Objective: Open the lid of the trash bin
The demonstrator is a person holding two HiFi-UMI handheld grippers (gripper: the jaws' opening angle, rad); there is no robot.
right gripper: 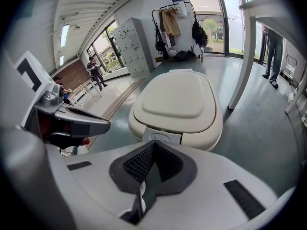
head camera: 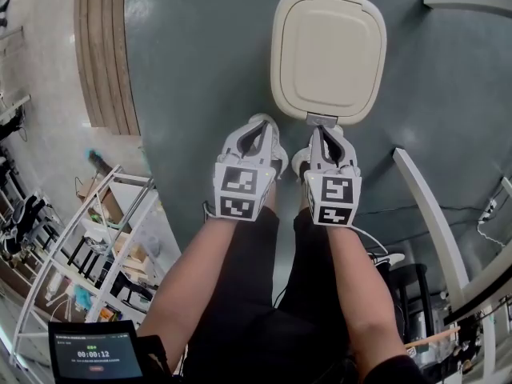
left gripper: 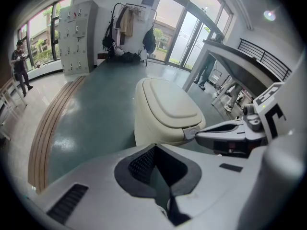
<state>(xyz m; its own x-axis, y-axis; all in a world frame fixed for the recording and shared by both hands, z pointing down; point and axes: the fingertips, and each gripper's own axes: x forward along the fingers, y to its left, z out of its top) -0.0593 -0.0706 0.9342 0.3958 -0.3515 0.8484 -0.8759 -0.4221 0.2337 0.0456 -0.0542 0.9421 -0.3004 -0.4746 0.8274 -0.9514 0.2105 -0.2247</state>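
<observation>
On the grey-green floor [head camera: 200,70] stands a cream plastic trash bin [left gripper: 144,123], its lid [head camera: 328,50] shut. The left gripper [head camera: 262,122] and right gripper [head camera: 322,129] hang at its front edge, fingers together, holding nothing.

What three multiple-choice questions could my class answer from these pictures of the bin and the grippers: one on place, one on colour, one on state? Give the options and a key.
1. The fingers of the right gripper point at:
A. the bin's rear hinge
B. the grey tab on the bin's front edge
C. a wooden strip on the floor

2. The trash bin is:
A. black
B. red
C. cream

3. The lid is:
A. shut flat on the bin
B. standing upright
C. lying on the floor

Key:
1 B: in the head view the fingertips sit right at the tab, and the right gripper view shows it just ahead of them.
2 C: the body and lid look pale cream in all three views.
3 A: the lid lies level on the rim, with no gap showing.
</observation>
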